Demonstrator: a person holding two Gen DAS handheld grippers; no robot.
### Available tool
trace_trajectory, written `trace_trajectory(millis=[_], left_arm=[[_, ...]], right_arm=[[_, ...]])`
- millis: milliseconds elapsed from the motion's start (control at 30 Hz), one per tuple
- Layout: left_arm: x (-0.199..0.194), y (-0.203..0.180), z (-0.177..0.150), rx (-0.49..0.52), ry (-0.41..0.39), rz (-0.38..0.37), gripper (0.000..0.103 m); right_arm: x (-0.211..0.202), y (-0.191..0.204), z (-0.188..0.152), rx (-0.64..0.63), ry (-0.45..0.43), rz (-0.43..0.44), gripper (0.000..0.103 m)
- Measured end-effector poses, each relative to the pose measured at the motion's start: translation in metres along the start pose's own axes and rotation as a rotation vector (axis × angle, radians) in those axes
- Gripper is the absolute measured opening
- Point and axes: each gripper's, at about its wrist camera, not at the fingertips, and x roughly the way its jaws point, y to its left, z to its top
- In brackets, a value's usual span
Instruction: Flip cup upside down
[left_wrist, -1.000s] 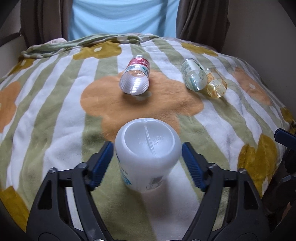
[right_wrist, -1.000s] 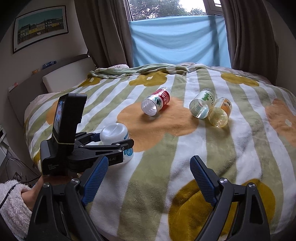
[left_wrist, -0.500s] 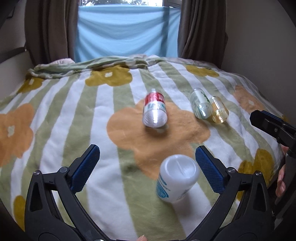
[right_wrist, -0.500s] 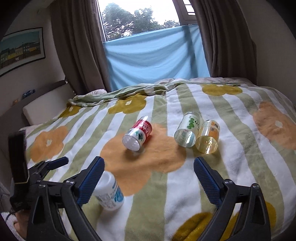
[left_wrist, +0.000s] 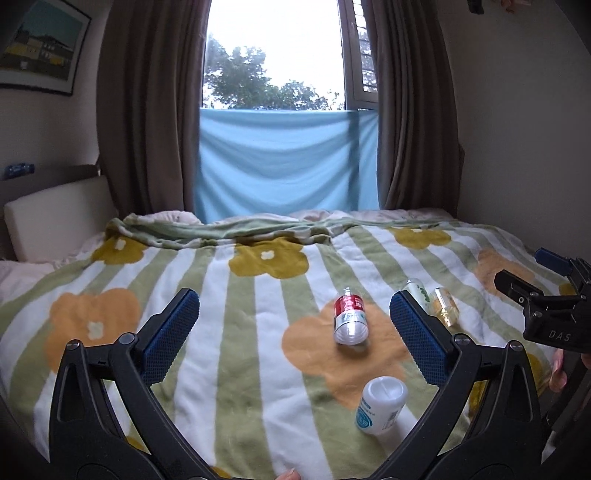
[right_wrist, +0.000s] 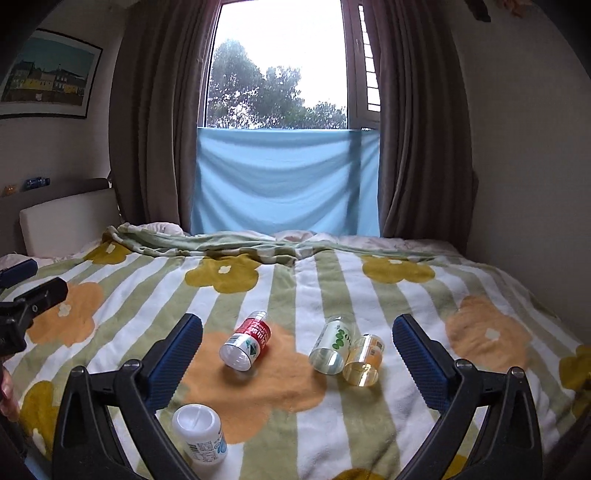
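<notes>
White cup (left_wrist: 381, 404) stands inverted on the bed (left_wrist: 258, 369), base up, mouth down on the blanket, at the near edge of the orange flower print; blue-and-white label on its side. In the right wrist view the same cup (right_wrist: 199, 428) sits low left, just beside the left finger of that gripper, not touched

Left gripper (left_wrist: 295, 336): jaws spread wide, nothing between the blue pads, cup lies below and right of the gap, clear of both fingers
Right gripper (right_wrist: 299, 352): jaws likewise wide apart, holding nothing

Other items on the bed, all lying on their sides:
- red-labelled cup (right_wrist: 245, 345) on the orange flower, mouth toward the cameras
- green-printed clear cup (right_wrist: 330, 350) touching an amber cup (right_wrist: 364, 360), right of the red one, well apart from the white cup

Blue cloth (right_wrist: 286, 181) hangs across the lower window; brown curtains either side
</notes>
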Motion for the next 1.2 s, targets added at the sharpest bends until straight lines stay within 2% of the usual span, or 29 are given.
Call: trace_trajectory(millis=[233,467,1200], left_arm=[[-0.044,0.007,-0.009,-0.056,-0.026,0.017,0.103],[-0.065,0.014,-0.015,-0.067,-0.026,0.052,0.103],[-0.058,0.002,-0.018,-0.055,0.003,0.052,0.103]], right_arm=[[-0.042,0.007,0.002,0.044,-0.059,0.046,0.103],[-0.060,0.022,0.003,0.021,-0.070,0.024,0.103],[-0.065,0.016,0.002,0.050,-0.045,0.003,0.103]])
